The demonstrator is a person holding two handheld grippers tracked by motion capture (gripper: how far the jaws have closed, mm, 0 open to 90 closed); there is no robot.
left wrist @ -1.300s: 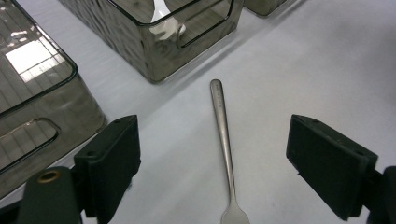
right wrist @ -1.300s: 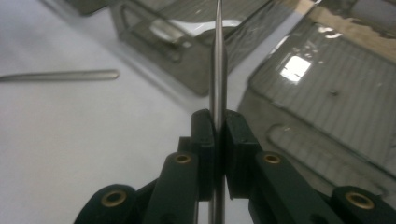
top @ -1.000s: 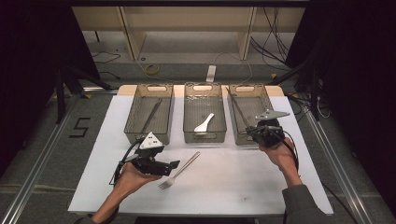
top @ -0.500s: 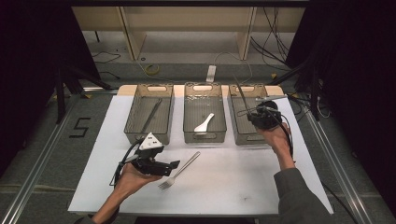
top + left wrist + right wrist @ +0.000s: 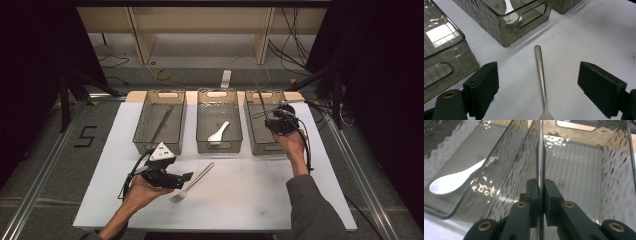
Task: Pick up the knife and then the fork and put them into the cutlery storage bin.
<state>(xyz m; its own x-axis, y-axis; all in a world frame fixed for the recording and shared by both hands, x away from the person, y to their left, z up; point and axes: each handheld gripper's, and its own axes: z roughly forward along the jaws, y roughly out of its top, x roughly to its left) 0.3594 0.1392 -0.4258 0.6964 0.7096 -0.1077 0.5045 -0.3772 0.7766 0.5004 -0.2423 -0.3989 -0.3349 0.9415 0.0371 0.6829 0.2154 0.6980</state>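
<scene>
- Left bin [image 5: 159,122], left of the middle bin [image 5: 219,145]: it holds a dark, slim utensil [image 5: 162,122], hard to identify from the high view.
- Left gripper [image 5: 186,177], in front of the middle bin on the white table [image 5: 250,200]: its jaws stand spread wide, one on each side of the fork [image 5: 541,75], apart from it.
- The middle bin holds a white spoon [image 5: 218,132].
- Right gripper [image 5: 541,195], over the bin right of the middle bin [image 5: 265,146]: its pads are pressed together, pinching a thin metal utensil [image 5: 540,150], perhaps a knife.
</scene>
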